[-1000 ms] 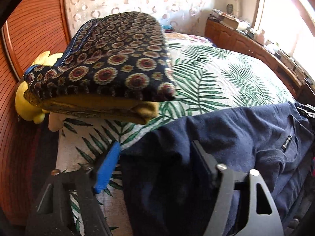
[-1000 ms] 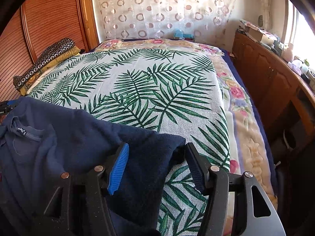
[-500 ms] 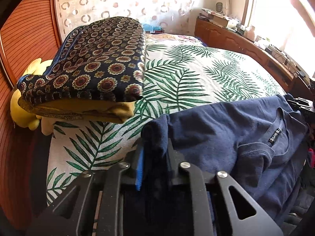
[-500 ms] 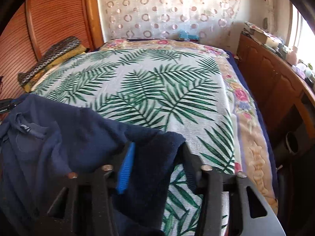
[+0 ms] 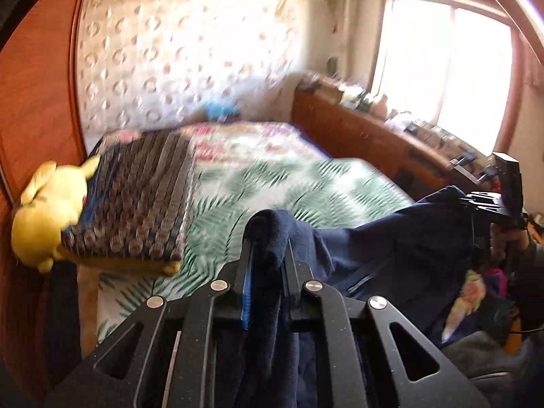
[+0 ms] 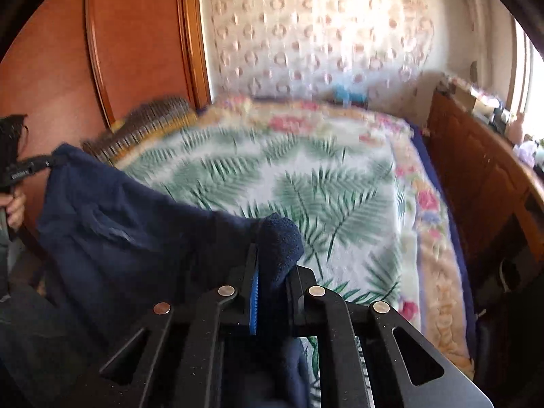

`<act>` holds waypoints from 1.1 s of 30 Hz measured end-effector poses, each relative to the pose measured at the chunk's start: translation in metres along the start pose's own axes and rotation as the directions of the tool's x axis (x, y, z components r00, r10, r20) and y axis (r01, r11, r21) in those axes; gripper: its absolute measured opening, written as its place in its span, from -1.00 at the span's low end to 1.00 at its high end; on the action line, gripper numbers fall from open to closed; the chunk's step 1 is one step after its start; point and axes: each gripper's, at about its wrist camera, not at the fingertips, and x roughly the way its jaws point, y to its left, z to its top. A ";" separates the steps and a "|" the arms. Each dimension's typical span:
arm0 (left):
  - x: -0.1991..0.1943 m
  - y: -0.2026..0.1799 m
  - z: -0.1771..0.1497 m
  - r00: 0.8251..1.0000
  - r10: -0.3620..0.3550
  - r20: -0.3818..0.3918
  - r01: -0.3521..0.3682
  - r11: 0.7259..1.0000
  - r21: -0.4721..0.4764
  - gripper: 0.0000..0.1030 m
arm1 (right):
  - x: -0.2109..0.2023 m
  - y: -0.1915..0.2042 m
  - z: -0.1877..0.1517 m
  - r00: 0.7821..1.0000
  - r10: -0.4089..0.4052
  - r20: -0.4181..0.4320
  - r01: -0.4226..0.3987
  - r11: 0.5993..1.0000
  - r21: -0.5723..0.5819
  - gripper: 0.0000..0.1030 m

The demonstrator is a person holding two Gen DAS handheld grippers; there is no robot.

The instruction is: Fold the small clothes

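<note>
Two pinches carry the whole garment, and that is my worry. On the left wrist view, lower centre, my left gripper is clamped on a bunched corner of the navy shirt; the cloth runs off to the right of the frame, where the other tool grips the far corner. The shirt hangs in the air above the palm-leaf bedspread, not lying on it. If the bunch creeps out between the pads, that side drops and crumples. A folded patterned stack with a yellow plush toy sits at the left — a low swing could drag the hem across it.

On the right wrist view, lower centre, my right gripper is closed on a thick wad of shirt, which stretches to the far left of the frame. Background blur suggests fast motion, I judge — a hard tug between the two could pull the thinner hold free or lay the shirt down skewed.
</note>
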 end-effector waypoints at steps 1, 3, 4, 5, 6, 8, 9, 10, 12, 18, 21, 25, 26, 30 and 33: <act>-0.007 -0.004 0.006 1.000 -0.021 0.015 0.021 1.000 0.007 -0.72 | -0.014 0.003 0.004 0.999 -0.013 0.030 0.014 1.000 -0.009 -0.79; -0.023 -0.015 0.019 0.998 -0.053 0.030 0.052 0.998 0.034 -0.72 | -0.036 0.008 0.011 0.996 -0.064 0.055 0.066 0.997 -0.035 -0.79; -0.028 -0.019 0.027 0.998 -0.056 0.035 0.054 0.997 0.050 -0.73 | -0.046 0.010 0.014 0.995 -0.068 0.066 0.072 0.996 -0.050 -0.79; -0.034 -0.025 0.033 0.997 -0.060 0.044 0.057 0.996 0.069 -0.73 | -0.057 0.012 0.019 0.994 -0.072 0.079 0.077 0.995 -0.061 -0.79; -0.042 -0.031 0.041 0.996 -0.070 0.058 0.064 0.994 0.088 -0.73 | -0.069 0.013 0.024 0.993 -0.075 0.092 0.081 0.994 -0.071 -0.79; -0.059 -0.041 0.052 0.991 -0.099 0.091 0.089 0.990 0.111 -0.73 | -0.092 0.018 0.030 0.990 -0.068 0.122 0.079 0.993 -0.087 -0.79; -0.068 -0.046 0.057 0.988 -0.110 0.109 0.096 0.988 0.124 -0.73 | -0.104 0.020 0.035 0.988 -0.065 0.137 0.078 0.992 -0.094 -0.79; -0.077 -0.051 0.062 0.985 -0.119 0.125 0.101 0.985 0.136 -0.73 | -0.115 0.022 0.038 0.987 -0.062 0.146 0.078 0.991 -0.107 -0.79; -0.089 -0.056 0.068 0.981 -0.131 0.143 0.111 0.983 0.144 -0.73 | -0.135 0.029 0.042 0.983 -0.077 0.166 0.102 0.984 -0.145 -0.79; -0.117 -0.062 0.084 0.969 -0.155 0.191 0.125 0.978 0.165 -0.73 | -0.185 0.039 0.049 0.977 -0.058 0.207 0.098 0.978 -0.187 -0.79; -0.134 -0.062 0.094 0.959 -0.170 0.227 0.133 0.976 0.170 -0.73 | -0.215 0.039 0.044 0.969 -0.036 0.246 0.084 0.979 -0.185 -0.79; -0.161 -0.066 0.112 0.944 -0.138 0.300 0.081 0.977 0.195 -0.73 | -0.245 0.035 0.041 0.948 -0.058 0.314 0.133 0.966 -0.220 -0.80; -0.165 -0.066 0.118 0.941 -0.131 0.313 0.071 0.978 0.198 -0.73 | -0.252 0.033 0.047 0.941 -0.071 0.330 0.148 0.965 -0.216 -0.80; -0.182 -0.067 0.143 0.918 -0.081 0.388 -0.006 0.976 0.218 -0.73 | -0.273 0.030 0.061 0.913 -0.106 0.393 0.208 0.951 -0.227 -0.80; -0.187 -0.063 0.150 0.905 -0.052 0.423 -0.041 0.978 0.207 -0.73 | -0.283 0.027 0.065 0.897 -0.114 0.427 0.225 0.949 -0.220 -0.80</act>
